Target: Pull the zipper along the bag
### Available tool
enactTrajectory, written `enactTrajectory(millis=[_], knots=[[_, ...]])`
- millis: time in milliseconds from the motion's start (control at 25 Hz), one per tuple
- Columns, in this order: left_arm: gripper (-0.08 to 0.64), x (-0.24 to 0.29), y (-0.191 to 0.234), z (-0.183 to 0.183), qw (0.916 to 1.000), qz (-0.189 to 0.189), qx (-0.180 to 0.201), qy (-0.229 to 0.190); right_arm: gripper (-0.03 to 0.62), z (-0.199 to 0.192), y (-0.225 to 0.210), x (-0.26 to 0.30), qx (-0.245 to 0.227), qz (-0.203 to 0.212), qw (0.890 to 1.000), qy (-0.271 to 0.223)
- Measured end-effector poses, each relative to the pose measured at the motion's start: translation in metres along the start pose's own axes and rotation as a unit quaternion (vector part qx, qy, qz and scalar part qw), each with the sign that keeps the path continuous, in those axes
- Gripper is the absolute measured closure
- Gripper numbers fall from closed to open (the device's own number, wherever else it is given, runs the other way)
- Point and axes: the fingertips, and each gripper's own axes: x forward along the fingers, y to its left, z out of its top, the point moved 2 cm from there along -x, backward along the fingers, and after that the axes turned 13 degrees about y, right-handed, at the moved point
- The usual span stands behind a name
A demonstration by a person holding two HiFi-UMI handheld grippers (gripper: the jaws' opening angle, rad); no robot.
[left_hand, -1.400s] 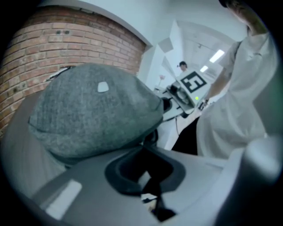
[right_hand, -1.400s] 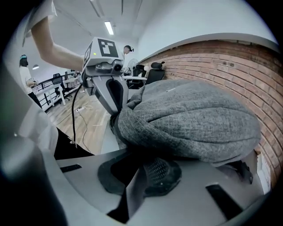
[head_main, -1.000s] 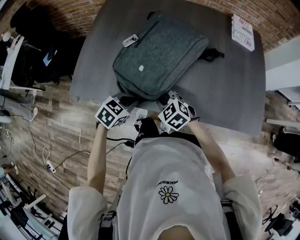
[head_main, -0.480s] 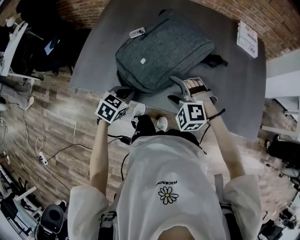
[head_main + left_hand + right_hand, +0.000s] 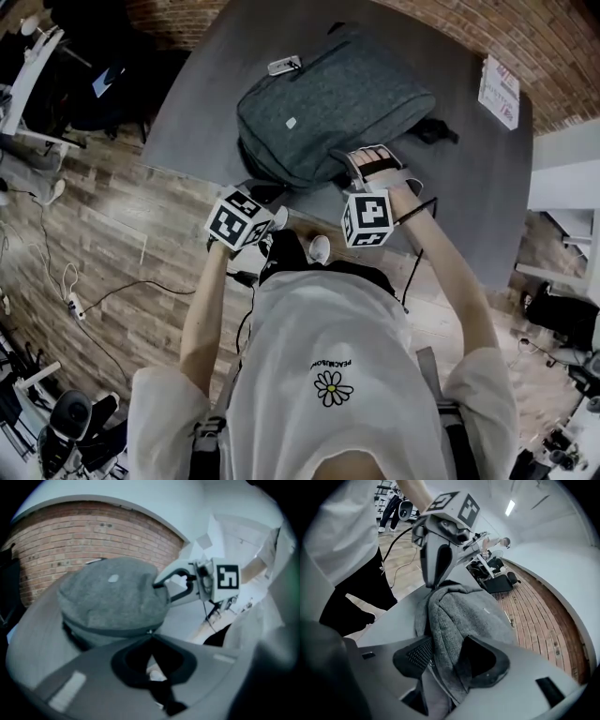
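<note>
A grey fabric backpack [image 5: 328,103] lies flat on the dark table [image 5: 469,187]. At its near left edge my left gripper [image 5: 258,192] is shut. In the left gripper view its tips [image 5: 150,633] meet on the dark zipper line of the backpack [image 5: 112,597], pinching a small shiny piece that looks like the pull. My right gripper [image 5: 367,161] straddles the near right edge. Its jaws have just been closing, and in the right gripper view its jaws [image 5: 450,656] press a thick fold of the backpack [image 5: 468,616] on both sides.
A white booklet [image 5: 499,92] lies at the table's far right corner. A small light tag [image 5: 284,66] sits at the bag's far end and a black strap [image 5: 436,131] trails off its right side. The table's near edge runs just below both grippers, with wooden floor and cables beyond.
The right gripper let go, rolled over and lifted off the bag's near edge, then came back down astride the near right edge. The left gripper stayed put at the near left edge.
</note>
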Motion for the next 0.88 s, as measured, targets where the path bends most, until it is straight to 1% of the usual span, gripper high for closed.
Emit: enactTrajectory(millis=[80,120,200,280,360,400,480,560,640,680,720,760,880], knots=[[0.548,0.019,-0.025,0.013,0.9997,0.001,0.022,0.012,0.368,0.003,-0.001,0.001,0.008,0.009,1.000,0.000],[0.548,0.027,-0.033,0.020,0.9996,0.007,0.024,0.015,0.368,0.004,-0.001,0.001,0.009,0.012,1.000,-0.002],[0.548,0.039,-0.041,0.031,0.9998,0.017,0.008,0.010,0.367,0.003,0.000,0.000,0.004,0.022,1.000,-0.013],[0.548,0.044,-0.045,0.034,0.9998,0.017,-0.010,0.006,0.354,-0.001,0.000,-0.009,0.008,0.043,0.999,-0.030],[0.548,0.048,-0.046,0.033,0.9996,0.013,-0.025,0.006,0.345,-0.013,-0.008,-0.025,0.043,0.063,0.996,-0.046],[0.548,0.049,-0.045,0.032,0.9994,0.015,-0.030,0.006,0.358,-0.024,-0.016,-0.032,0.068,0.065,0.994,-0.047],[0.548,0.050,-0.044,0.030,0.9988,0.025,-0.041,0.006,0.363,-0.055,-0.035,-0.037,0.112,0.057,0.992,-0.027],[0.548,0.053,-0.042,0.031,0.9970,0.037,-0.067,0.000,0.355,-0.089,-0.049,-0.031,0.132,0.051,0.990,0.013],[0.548,0.054,-0.041,0.032,0.9931,0.046,-0.107,-0.015,0.339,-0.112,-0.054,-0.019,0.126,0.049,0.990,0.045],[0.548,0.055,-0.041,0.033,0.9910,0.051,-0.122,-0.021,0.339,-0.116,-0.054,-0.013,0.120,0.051,0.990,0.052],[0.548,0.055,-0.041,0.033,0.9899,0.057,-0.128,-0.024,0.340,-0.116,-0.054,-0.008,0.115,0.053,0.990,0.053],[0.548,0.055,-0.042,0.034,0.9900,0.065,-0.123,-0.022,0.345,-0.114,-0.052,-0.004,0.113,0.056,0.991,0.053],[0.548,0.056,-0.047,0.039,0.9925,0.083,-0.089,-0.010,0.352,-0.112,-0.052,0.000,0.114,0.063,0.990,0.053]])
